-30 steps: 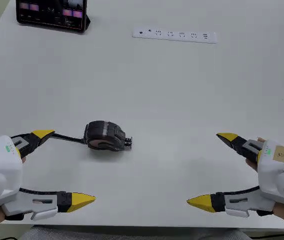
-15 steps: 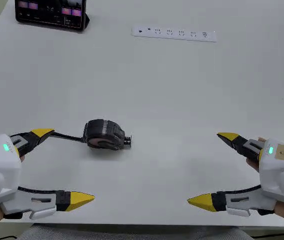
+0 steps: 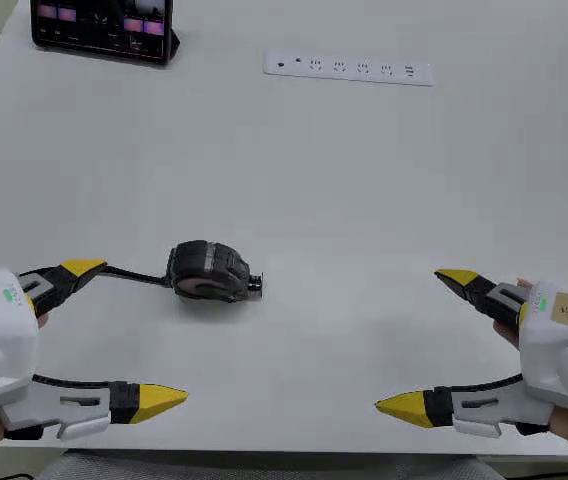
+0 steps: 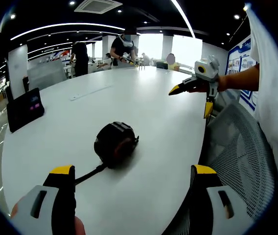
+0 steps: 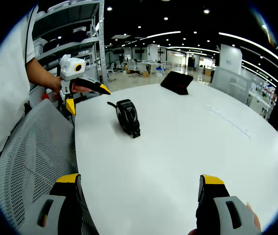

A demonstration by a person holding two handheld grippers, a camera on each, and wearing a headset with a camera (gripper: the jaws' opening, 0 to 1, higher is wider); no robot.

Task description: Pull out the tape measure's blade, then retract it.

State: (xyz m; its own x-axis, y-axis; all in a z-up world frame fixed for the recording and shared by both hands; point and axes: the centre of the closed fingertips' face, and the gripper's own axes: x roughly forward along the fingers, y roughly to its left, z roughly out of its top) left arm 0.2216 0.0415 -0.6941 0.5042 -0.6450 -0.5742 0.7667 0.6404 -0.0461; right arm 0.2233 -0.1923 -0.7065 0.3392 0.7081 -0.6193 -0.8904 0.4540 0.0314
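Note:
A black tape measure [image 3: 207, 271] lies on the white table [image 3: 344, 180], its blade tip [image 3: 256, 285] pointing right and a black wrist strap [image 3: 134, 276] trailing left. It sits ahead of the left jaws in the left gripper view [image 4: 114, 143] and far off to the left in the right gripper view [image 5: 128, 116]. My left gripper [image 3: 132, 334] is open near the front left edge, its far fingertip [image 3: 84, 267] close to the strap. My right gripper [image 3: 419, 340] is open at the front right, well apart from the tape measure, nothing between its jaws.
A white power strip [image 3: 348, 69] lies at the back centre and a dark tablet [image 3: 104, 27] stands at the back left. A grey mesh chair [image 5: 31, 161] sits just below the table's near edge. People stand at a far table [image 4: 124, 49].

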